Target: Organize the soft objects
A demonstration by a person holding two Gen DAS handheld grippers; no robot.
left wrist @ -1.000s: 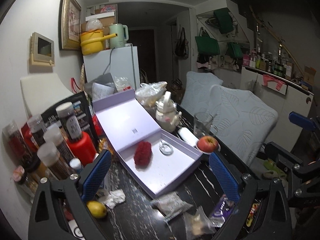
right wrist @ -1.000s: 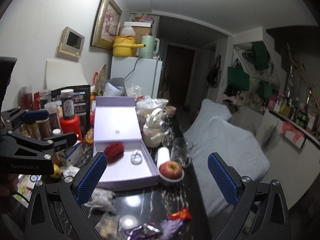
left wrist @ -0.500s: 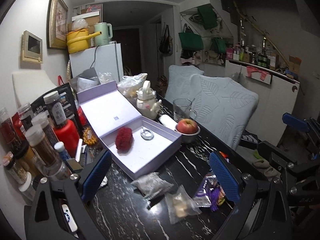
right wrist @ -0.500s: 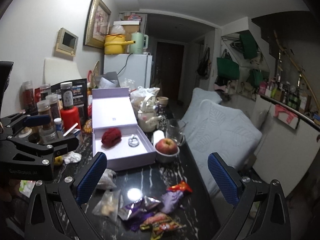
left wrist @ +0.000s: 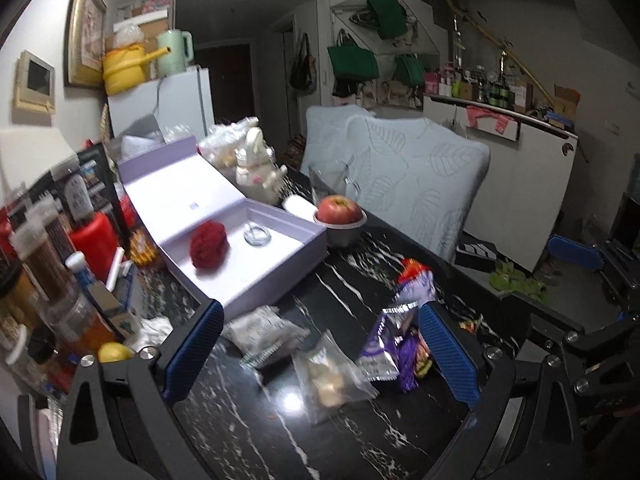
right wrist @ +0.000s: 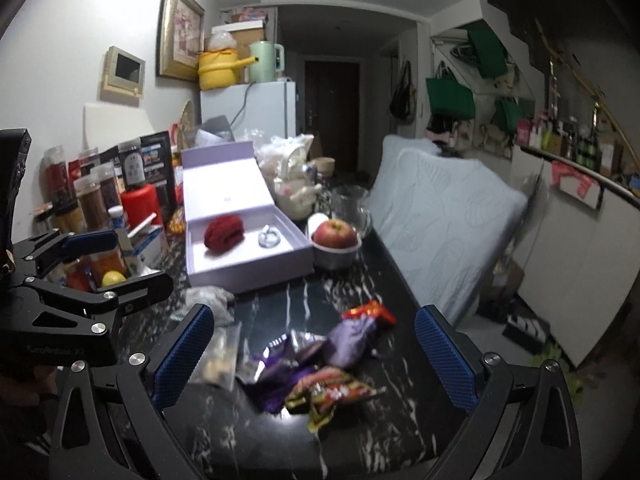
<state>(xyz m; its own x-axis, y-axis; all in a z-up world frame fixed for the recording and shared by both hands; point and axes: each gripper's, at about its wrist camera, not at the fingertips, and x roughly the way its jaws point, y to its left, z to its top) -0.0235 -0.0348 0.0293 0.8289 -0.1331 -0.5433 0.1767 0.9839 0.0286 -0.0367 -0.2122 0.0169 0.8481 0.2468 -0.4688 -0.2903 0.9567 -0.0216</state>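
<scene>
A red fuzzy soft object [left wrist: 208, 245] [right wrist: 223, 234] lies inside the open lilac box [left wrist: 280, 276] [right wrist: 256, 272], beside a small clear ring [left wrist: 257, 236] [right wrist: 269, 237]. Loose snack packets lie on the black marbled table nearer me: a grey packet [left wrist: 264, 336], a clear bag [left wrist: 328, 376] [right wrist: 218, 354], purple wrappers [left wrist: 400, 344] [right wrist: 344, 340] and a red-yellow wrapper [right wrist: 332, 394]. My left gripper [left wrist: 320, 350] stands open above the packets, holding nothing. My right gripper [right wrist: 306, 354] is open too, over the wrappers. The left gripper's body [right wrist: 80, 280] also shows in the right wrist view.
An apple in a metal bowl [left wrist: 339, 213] [right wrist: 334, 236] stands right of the box, with a glass [left wrist: 332, 178] and a white teapot [left wrist: 256, 172] behind. Jars and bottles [left wrist: 52, 240] [right wrist: 100, 200] crowd the left side. A lemon [left wrist: 114, 352] lies near them. Cushioned chairs [left wrist: 416, 176] line the right edge.
Both grippers have drawn back from the box toward the table's near end, so the box looks smaller and the snack packets have come into view beneath them. Both stay open.
</scene>
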